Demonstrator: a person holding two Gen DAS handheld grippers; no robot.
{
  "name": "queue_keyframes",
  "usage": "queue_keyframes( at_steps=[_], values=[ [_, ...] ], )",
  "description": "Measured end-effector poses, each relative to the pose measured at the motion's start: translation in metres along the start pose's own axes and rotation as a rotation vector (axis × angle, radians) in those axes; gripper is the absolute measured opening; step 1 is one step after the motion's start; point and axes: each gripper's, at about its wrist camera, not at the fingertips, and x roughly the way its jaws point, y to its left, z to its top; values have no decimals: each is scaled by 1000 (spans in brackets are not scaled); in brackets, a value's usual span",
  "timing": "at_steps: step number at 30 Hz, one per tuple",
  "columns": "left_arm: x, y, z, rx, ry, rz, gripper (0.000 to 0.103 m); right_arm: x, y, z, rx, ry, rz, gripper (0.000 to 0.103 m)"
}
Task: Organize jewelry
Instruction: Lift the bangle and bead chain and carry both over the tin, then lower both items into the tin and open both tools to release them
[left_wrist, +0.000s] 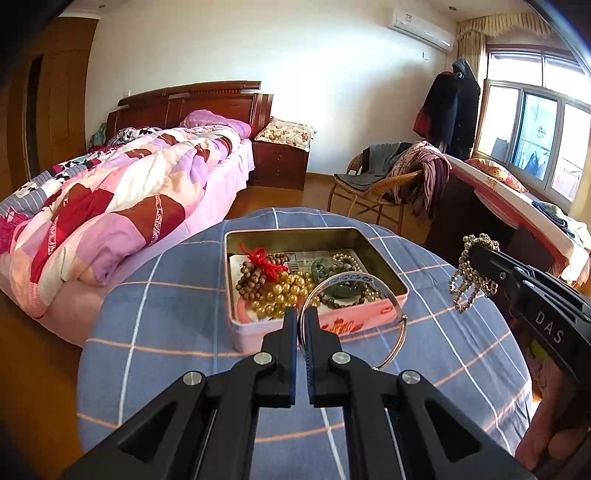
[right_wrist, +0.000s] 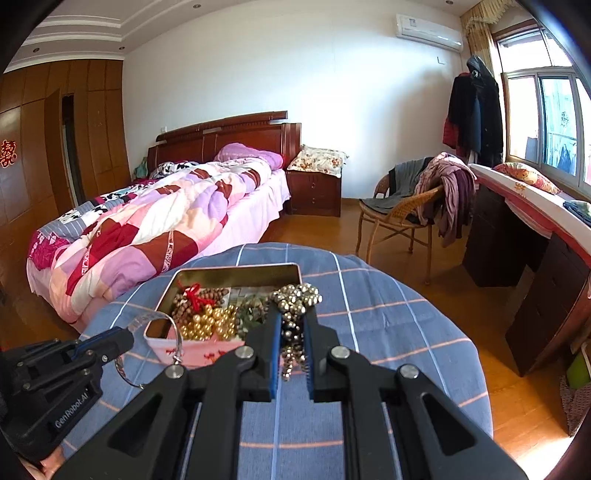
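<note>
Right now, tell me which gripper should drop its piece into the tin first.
Left, probably. The left gripper holds the silver bangle already overlapping the tin; the right gripper holds its bead chain off beside it.

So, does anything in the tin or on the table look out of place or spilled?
Nothing spilled. The tin sits flat, beads heaped inside. Only two pieces are out: a silver bangle in the left gripper and a metal bead chain in the right gripper.

Tin (left_wrist: 325, 325) on checked tablecloth (left_wrist: 155, 317)
</note>
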Motion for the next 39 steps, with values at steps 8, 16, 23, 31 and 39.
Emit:
queue_keyframes(
  at_steps=[8, 16, 23, 31, 39],
  values=[
    [26, -3, 13, -11, -3, 2, 3, 25, 1, 9, 14, -11, -23, 13],
    [54, 2, 29, -9, -2, 43, 3, 54, 5, 14, 5, 0, -31, 13],
    [87, 6, 46, -16, 11, 73, 3, 87, 1, 26, 4, 20, -55, 13],
    [121, 9, 57, -13, 37, 130, 3, 126, 2, 33, -34, 47, -114, 13],
    [140, 10, 47, 16, 82, 219, 3, 158, -2, 19, -45, 145, -95, 13]
  ],
)
